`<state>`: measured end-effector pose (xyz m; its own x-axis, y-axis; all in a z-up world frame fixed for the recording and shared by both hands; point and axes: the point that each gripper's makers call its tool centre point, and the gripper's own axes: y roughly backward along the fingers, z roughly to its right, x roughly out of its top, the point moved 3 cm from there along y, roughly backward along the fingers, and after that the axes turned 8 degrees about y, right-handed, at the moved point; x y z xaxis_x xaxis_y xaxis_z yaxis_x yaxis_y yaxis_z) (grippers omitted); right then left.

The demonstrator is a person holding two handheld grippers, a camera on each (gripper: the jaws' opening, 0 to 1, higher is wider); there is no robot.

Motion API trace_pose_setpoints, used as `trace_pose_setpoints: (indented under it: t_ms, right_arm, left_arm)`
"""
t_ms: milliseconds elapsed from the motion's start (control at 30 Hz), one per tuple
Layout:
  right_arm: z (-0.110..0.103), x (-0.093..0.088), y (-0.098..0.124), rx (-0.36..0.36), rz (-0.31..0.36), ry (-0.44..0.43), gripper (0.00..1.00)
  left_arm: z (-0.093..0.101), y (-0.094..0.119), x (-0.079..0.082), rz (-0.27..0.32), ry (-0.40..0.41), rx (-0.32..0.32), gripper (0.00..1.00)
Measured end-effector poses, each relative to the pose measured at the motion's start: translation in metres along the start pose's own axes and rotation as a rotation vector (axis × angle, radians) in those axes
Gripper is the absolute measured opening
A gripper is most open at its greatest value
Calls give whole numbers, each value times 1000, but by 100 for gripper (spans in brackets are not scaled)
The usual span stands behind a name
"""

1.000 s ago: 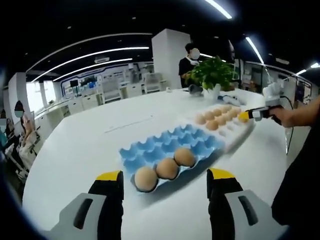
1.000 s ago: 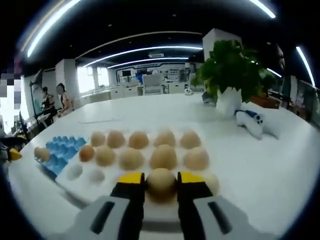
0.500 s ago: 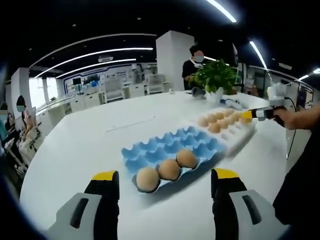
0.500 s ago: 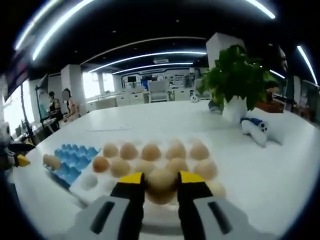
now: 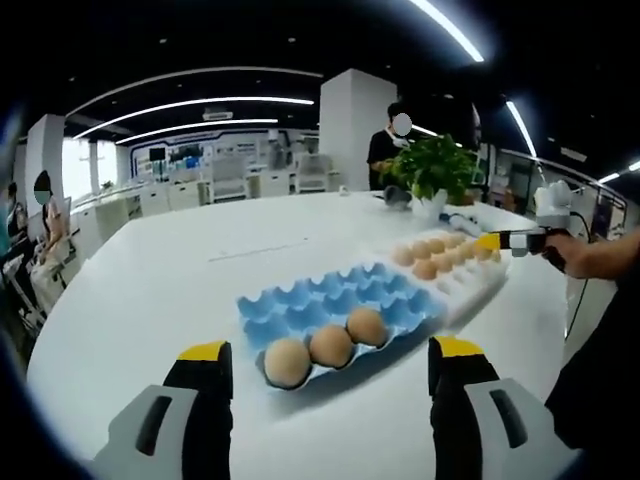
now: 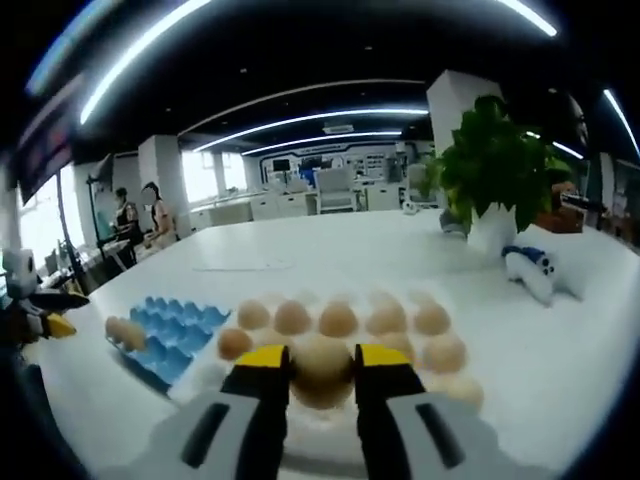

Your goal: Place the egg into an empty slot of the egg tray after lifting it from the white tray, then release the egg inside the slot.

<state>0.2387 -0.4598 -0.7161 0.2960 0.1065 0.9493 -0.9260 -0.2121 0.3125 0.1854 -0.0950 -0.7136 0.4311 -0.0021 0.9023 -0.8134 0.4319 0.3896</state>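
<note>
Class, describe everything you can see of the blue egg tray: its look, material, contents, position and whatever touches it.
The blue egg tray is a moulded sheet of cupped slots in rows, looking like thin plastic or pulp. It lies flat on the white table, next to the white tray of eggs; whether the two touch is unclear. Three brown eggs sit in its front row, nearest the left gripper; the other slots are empty. No fingers touch it. In the right gripper view it lies left of the white tray.

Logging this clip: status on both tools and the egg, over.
Right tool shut on egg, above white tray. Left tool open, facing blue tray with three eggs. Path clear.
</note>
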Motion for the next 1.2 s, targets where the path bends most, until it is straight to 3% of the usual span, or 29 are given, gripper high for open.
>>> trace_pose_setpoints:
  t_ms: [367, 733, 1200]
  right_arm:
    - [-46, 10, -11, 134, 16, 22, 25]
    - [-123, 14, -30, 338, 20, 71, 25]
    - [-156, 14, -42, 428, 15, 97, 25]
  left_arm:
    - [-2, 0, -1, 0, -2, 7, 80]
    - [-4, -1, -1, -4, -9, 4, 79]
    - [-5, -1, -3, -15, -15, 4, 77]
